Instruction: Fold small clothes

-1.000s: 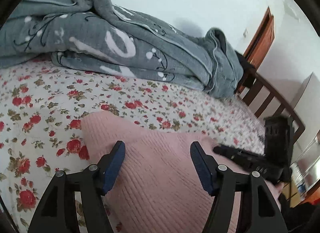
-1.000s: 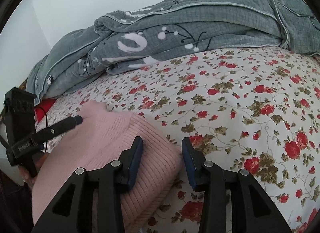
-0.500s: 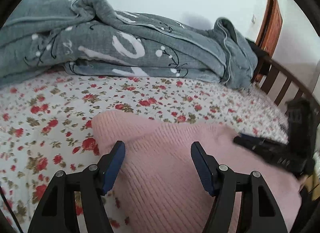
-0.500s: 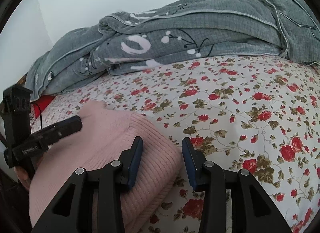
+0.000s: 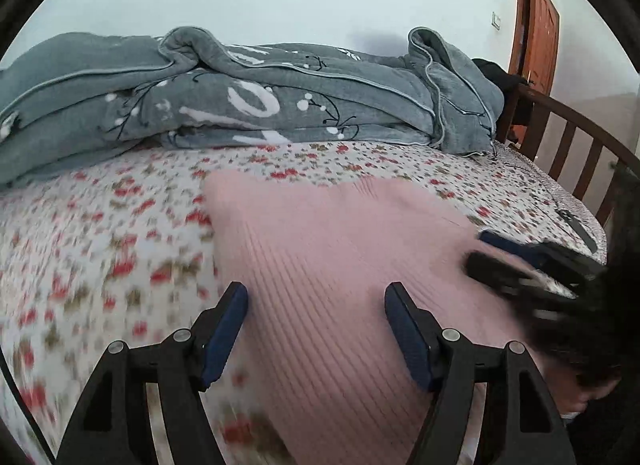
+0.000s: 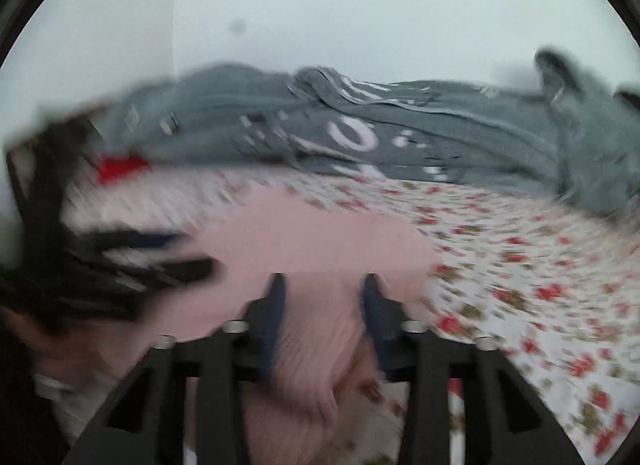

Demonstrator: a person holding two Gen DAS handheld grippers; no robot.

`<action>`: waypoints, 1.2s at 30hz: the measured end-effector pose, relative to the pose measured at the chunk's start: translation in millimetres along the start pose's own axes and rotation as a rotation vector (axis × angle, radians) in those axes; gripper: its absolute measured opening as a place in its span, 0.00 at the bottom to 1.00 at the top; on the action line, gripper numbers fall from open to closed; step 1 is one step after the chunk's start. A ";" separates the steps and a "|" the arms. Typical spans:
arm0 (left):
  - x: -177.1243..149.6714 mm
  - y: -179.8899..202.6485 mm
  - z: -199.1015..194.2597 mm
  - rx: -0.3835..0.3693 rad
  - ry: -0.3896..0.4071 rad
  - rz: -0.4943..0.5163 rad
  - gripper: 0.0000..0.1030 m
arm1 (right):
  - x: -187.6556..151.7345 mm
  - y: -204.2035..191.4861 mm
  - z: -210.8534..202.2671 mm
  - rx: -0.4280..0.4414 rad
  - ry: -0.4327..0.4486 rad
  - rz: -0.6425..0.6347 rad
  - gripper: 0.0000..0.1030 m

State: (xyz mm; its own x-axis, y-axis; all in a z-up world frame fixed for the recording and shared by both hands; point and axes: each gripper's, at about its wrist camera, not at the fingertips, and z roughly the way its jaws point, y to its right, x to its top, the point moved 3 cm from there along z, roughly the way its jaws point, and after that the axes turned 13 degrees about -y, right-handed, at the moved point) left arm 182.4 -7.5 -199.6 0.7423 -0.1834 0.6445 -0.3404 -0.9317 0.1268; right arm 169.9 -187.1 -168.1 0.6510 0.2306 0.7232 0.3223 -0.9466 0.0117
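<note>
A pink ribbed knit garment point(image 5: 320, 233) lies spread on the floral bedsheet point(image 5: 100, 225). My left gripper point(image 5: 315, 293) hovers over its near left part, jaws wide and opening, nothing pinched between the pads. In the blurred right wrist view my right gripper point(image 6: 324, 281) is closing on a bunched fold of the pink garment point(image 6: 312, 237), which fills the gap between its fingers. Each gripper shows in the other's view: the right gripper point(image 5: 476, 249) at the garment's right edge, the left gripper point(image 6: 192, 251) at its left.
A crumpled grey blanket point(image 5: 280, 105) runs along the wall behind the garment. A dark wooden bed rail point(image 5: 568, 133) borders the right side, with a brown door point(image 5: 536, 33) beyond. Something red point(image 6: 120, 167) lies by the blanket's left end.
Both hands have swung sideways, and the views now face the blanket squarely. The right jaws have narrowed onto a fold of pink fabric. The left jaws remain wide.
</note>
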 end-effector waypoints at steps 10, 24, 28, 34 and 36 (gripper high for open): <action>-44.8 8.6 -1.0 0.030 -0.025 -0.031 0.74 | -19.4 22.4 2.7 0.033 -0.052 0.155 0.34; -41.3 8.1 -15.9 0.021 0.002 -0.035 0.74 | -26.7 -26.1 -31.5 0.023 -0.056 0.070 0.46; -43.8 7.2 -11.7 0.021 -0.018 -0.054 0.74 | -43.0 -18.9 -16.3 -0.034 -0.106 0.127 0.55; -43.8 1.9 -19.5 0.021 0.013 -0.075 0.74 | -42.6 -14.6 -21.5 -0.047 -0.119 0.203 0.55; -45.4 -3.0 -23.0 0.000 0.041 -0.091 0.74 | -39.4 -15.9 -27.7 -0.035 -0.112 0.204 0.54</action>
State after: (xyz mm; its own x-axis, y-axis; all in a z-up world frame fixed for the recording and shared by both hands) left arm 136.5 10.8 -211.9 0.7456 -0.0850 0.6610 -0.2730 -0.9438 0.1865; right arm 120.1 -187.4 -177.6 0.7729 0.0551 0.6322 0.1535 -0.9829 -0.1019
